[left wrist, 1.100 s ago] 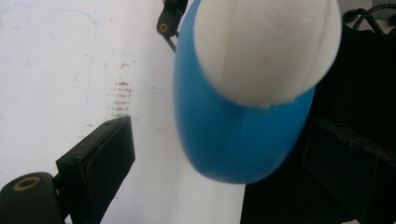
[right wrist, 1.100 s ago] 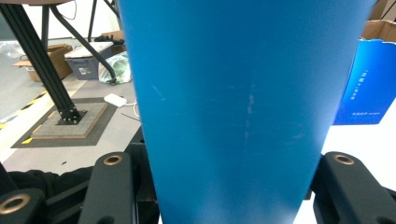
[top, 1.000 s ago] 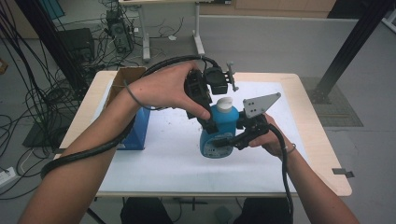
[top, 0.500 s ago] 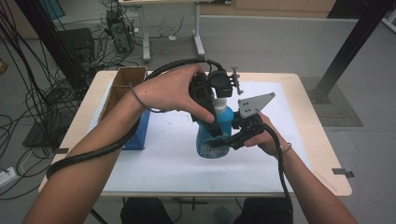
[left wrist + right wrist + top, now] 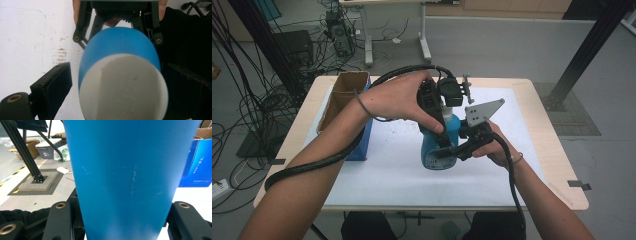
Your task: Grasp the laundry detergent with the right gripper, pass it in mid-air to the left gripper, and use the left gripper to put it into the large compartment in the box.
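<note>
A blue bottle (image 5: pixel 437 147) with a white cap stands on the white sheet at the table's middle. My right gripper (image 5: pixel 441 151) comes in from the right and is shut on the bottle's body; in the right gripper view the blue wall (image 5: pixel 125 177) sits between the two black jaws. My left gripper (image 5: pixel 445 116) hangs over the bottle from above, pointing down. In the left gripper view the white cap (image 5: pixel 122 87) lies between the jaws, with a strip of table visible between the left jaw and the cap, so this gripper (image 5: pixel 117 96) is open around the cap.
An open cardboard box (image 5: pixel 344 95) stands at the table's left, with a blue box (image 5: pixel 362 142) against its near side. The white sheet (image 5: pixel 387 175) covers most of the wooden table (image 5: pixel 557 165). Cables and a black post base lie on the floor beyond.
</note>
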Tool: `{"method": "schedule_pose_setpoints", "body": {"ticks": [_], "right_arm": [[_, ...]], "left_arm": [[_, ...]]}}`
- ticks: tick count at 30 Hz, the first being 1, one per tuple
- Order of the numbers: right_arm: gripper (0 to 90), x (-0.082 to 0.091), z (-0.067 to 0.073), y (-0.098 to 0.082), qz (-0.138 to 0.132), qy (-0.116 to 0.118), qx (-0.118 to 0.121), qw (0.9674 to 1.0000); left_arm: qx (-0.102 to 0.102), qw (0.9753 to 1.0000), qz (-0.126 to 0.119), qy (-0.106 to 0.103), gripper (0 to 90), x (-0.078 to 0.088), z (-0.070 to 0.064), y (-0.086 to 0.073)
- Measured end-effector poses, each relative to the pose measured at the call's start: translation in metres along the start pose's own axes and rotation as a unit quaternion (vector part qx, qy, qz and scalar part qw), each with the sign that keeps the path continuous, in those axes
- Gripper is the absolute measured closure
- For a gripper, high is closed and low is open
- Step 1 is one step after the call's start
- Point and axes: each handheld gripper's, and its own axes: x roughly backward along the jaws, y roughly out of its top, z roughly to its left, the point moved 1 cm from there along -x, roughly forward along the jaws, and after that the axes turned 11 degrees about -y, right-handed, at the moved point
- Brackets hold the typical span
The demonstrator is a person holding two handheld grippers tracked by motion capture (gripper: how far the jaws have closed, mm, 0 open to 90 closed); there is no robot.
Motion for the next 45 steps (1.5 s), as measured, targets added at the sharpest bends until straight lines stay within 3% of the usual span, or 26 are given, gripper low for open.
{"method": "schedule_pose_setpoints", "body": {"ticks": [45], "right_arm": [[44.7,-0.0008,0.0005,0.0007,0.002,0.006,-0.002,1.0]], "left_arm": [[0.007,0.9999,0.002,0.007,9.0,0.002,-0.0015,-0.0032]]}}
